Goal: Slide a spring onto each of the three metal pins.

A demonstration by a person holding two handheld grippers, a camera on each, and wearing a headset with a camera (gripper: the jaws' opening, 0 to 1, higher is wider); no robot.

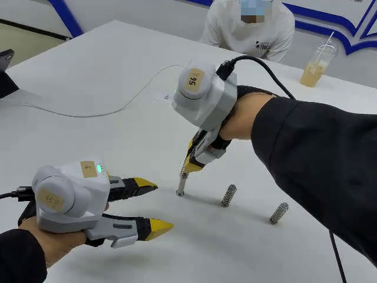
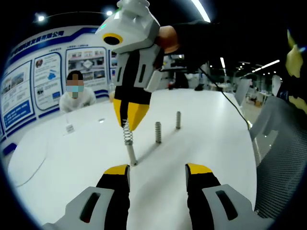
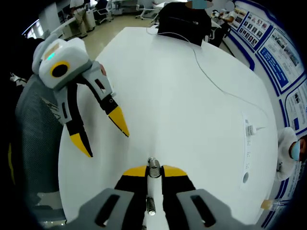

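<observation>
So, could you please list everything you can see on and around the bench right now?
Table: one, white, under everything.
Bare pin: one, metal, upright below the right claw.
Held spring: one, silver, just above that pin.
Standing springs: two, silver, right of the bare pin, seemingly over pins.
Cable: one, white, across the far table.
Drink cup: one, clear, amber drink, far right.
Seated person: one, white top, opposite.
Left claw: yellow tips, open, near left.
Right claw: yellow tips, shut on the held spring.
</observation>
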